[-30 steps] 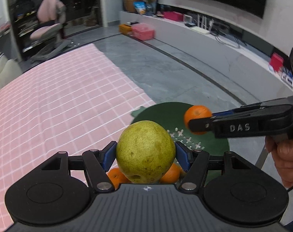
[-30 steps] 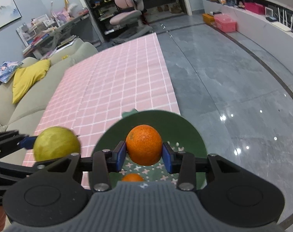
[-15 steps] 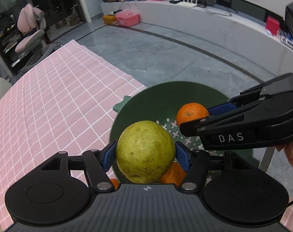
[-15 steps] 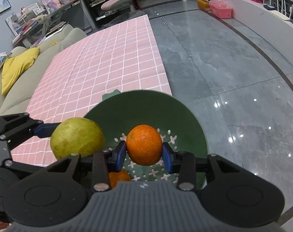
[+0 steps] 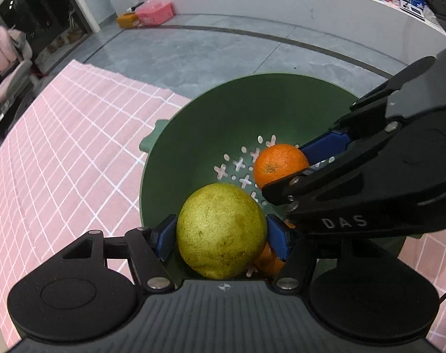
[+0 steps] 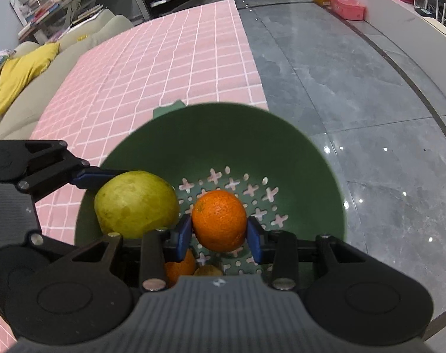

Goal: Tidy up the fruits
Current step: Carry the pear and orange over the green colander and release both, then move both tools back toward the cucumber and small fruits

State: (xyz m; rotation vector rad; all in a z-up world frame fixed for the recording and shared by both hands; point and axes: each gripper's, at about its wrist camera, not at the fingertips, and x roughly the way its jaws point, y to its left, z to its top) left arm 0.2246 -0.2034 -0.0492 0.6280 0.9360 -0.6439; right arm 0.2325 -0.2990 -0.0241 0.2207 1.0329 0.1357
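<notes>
My left gripper (image 5: 221,232) is shut on a yellow-green pear (image 5: 221,231) and holds it inside the near side of a green perforated bowl (image 5: 211,117). My right gripper (image 6: 220,232) is shut on an orange (image 6: 219,220) and holds it over the bowl's (image 6: 296,153) perforated bottom. The pear (image 6: 136,204) shows at the left of the right wrist view, and the orange (image 5: 280,164) at the right of the left wrist view. Another orange (image 6: 180,267) and a small brownish fruit (image 6: 208,270) lie in the bowl under the grippers.
The bowl stands at the edge of a table with a pink checked cloth (image 6: 164,64). Grey floor (image 6: 355,88) lies beyond the edge. A beige sofa with a yellow cushion (image 6: 19,70) is at the far left.
Both grippers have come down and forward into the bowl with their fruits. The bowl fills more of both views.
</notes>
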